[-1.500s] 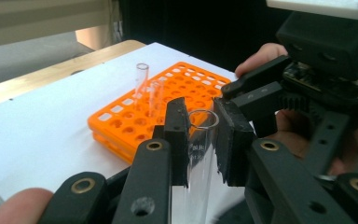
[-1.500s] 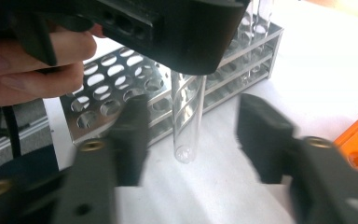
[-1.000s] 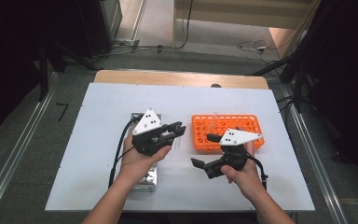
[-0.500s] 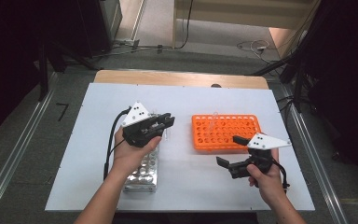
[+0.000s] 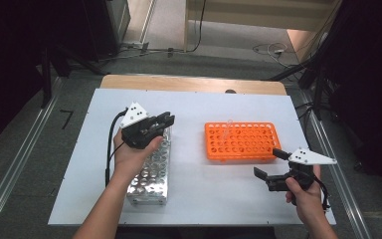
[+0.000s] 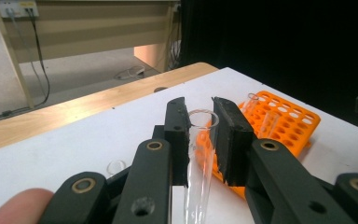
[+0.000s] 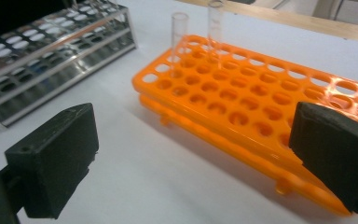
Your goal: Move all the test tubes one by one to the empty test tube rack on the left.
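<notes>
My left gripper (image 5: 162, 121) hovers over the far end of the metal tube rack (image 5: 151, 172). It is shut on a clear test tube (image 6: 199, 158), which stands upright between the jaws with its rim level with their tips. The orange tube rack (image 5: 242, 141) lies right of centre with two clear tubes (image 7: 179, 37) standing in holes at its far left end. My right gripper (image 5: 268, 163) is held low near the rack's front right corner. It is open wide, with nothing between its pads (image 7: 56, 158).
The white tabletop (image 5: 199, 199) has a wooden strip (image 5: 194, 83) along its far edge. Several holes of the metal rack (image 7: 42, 60) show glass rims. Cables and a wooden desk lie on the floor beyond the table.
The two grippers have drawn apart from the middle. My left one went left over the metal rack with the tube. My right one went right, toward the table's front right.
</notes>
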`<state>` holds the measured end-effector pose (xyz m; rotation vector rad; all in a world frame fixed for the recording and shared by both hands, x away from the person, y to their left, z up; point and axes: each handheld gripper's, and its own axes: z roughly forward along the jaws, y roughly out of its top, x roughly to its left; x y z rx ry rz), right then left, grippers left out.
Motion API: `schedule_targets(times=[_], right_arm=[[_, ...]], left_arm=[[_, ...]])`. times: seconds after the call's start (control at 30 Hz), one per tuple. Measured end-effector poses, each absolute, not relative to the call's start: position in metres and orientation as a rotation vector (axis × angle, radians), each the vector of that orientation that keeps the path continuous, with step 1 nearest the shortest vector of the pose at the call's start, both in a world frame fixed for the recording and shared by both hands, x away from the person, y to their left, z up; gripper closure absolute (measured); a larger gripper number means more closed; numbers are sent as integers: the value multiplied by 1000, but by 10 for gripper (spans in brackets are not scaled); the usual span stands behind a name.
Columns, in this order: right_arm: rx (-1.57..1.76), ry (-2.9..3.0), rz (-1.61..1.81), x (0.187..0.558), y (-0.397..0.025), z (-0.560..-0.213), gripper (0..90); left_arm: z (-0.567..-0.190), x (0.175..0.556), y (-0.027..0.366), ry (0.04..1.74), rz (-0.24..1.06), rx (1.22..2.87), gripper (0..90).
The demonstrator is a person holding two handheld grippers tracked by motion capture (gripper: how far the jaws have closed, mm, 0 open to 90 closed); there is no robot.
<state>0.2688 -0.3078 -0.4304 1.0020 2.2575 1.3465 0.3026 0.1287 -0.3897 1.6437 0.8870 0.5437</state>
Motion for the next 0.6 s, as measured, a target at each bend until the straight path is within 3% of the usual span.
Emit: schedule_targets(times=[0.6], right_arm=[[1027, 2255, 1353, 274, -314, -436, 0]], left_arm=[[-410, 310, 137, 959, 608, 1615, 764]])
